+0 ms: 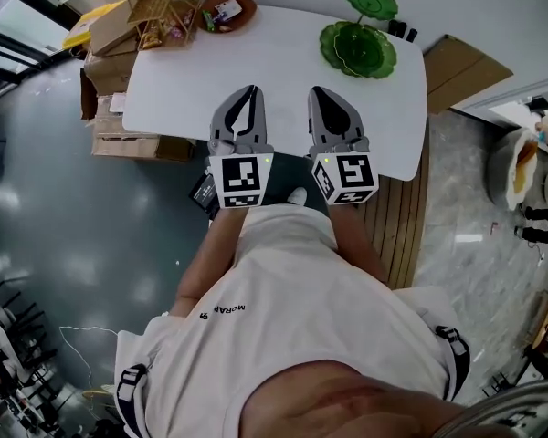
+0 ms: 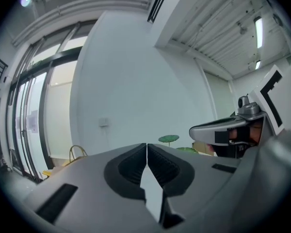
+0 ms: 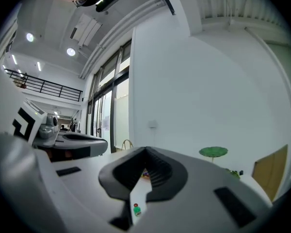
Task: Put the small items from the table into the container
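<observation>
In the head view both grippers hover side by side over the near edge of the white table (image 1: 283,71). The left gripper (image 1: 252,90) and right gripper (image 1: 316,91) are both shut and hold nothing. Small colourful items lie in a brown dish (image 1: 226,9) at the table's far side, beside a golden wire basket (image 1: 155,7). In the left gripper view the jaws (image 2: 146,144) meet in a thin line. The right gripper view shows its jaws (image 3: 145,150) touching at the tips, with a small green item (image 3: 136,209) seen through the gap below them.
A green two-tier leaf-shaped stand (image 1: 358,48) sits at the table's far right, with small dark objects (image 1: 402,30) beside it. Cardboard boxes (image 1: 110,44) are stacked off the table's left end. A wooden board (image 1: 461,67) lies off the right end.
</observation>
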